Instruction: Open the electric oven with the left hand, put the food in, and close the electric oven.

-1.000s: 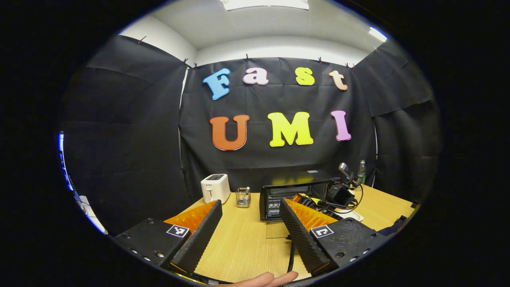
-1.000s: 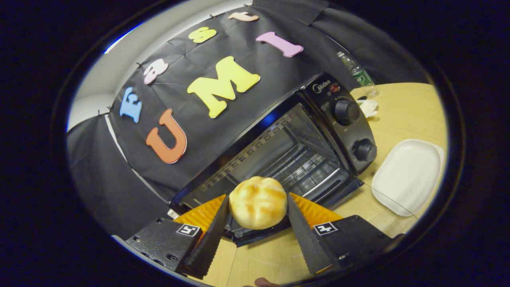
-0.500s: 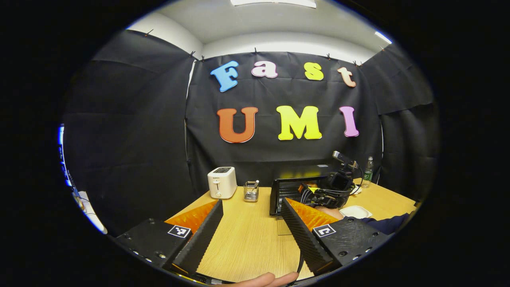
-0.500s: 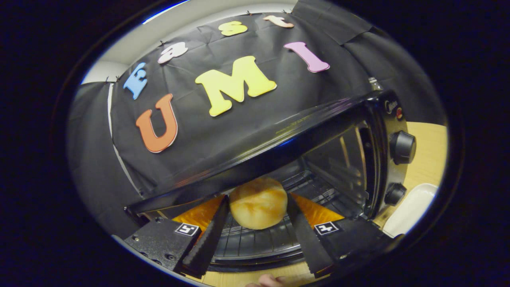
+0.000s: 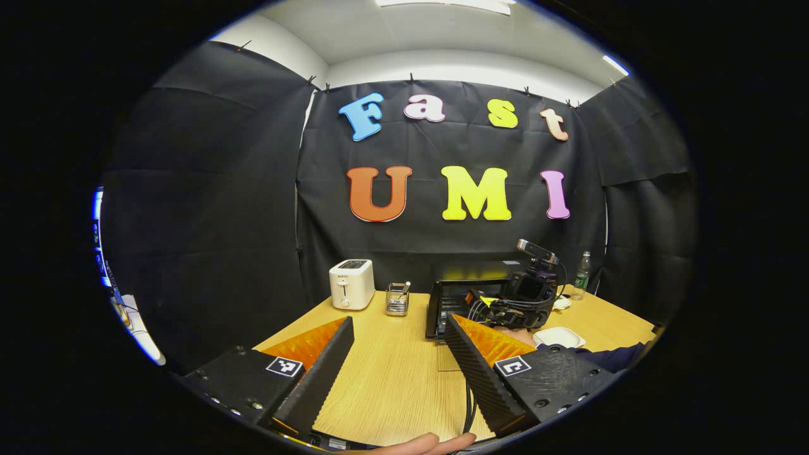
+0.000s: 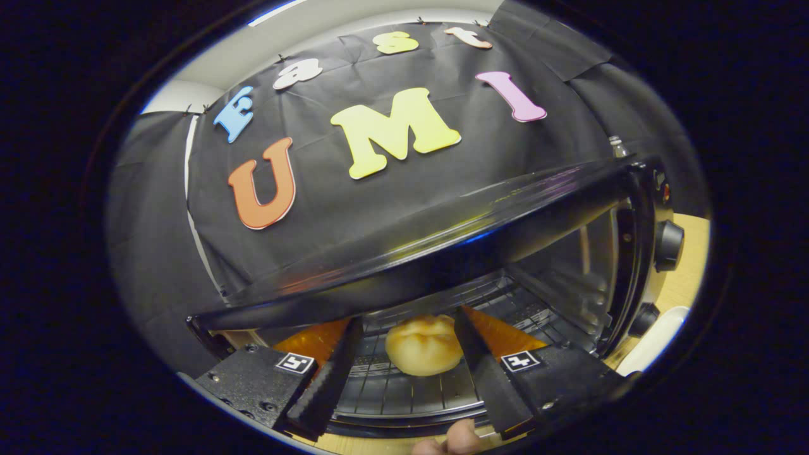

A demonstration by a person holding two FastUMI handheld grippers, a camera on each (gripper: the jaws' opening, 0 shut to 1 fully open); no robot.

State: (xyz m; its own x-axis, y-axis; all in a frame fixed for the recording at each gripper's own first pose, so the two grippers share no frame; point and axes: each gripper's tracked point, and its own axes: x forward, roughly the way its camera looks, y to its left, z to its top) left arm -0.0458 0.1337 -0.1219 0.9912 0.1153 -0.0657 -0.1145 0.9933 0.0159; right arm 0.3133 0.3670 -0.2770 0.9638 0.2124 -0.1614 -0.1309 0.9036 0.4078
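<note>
- since the right gripper (image 6: 404,370) is open, where is the bun (image 6: 424,345)?
- on the rack (image 6: 411,392) inside the oven (image 6: 442,253), between the fingers, maybe not touching.
- and the left gripper (image 5: 398,363)?
- open, empty, back over the table (image 5: 392,379). pulling out crooked could knock the bun.
</note>
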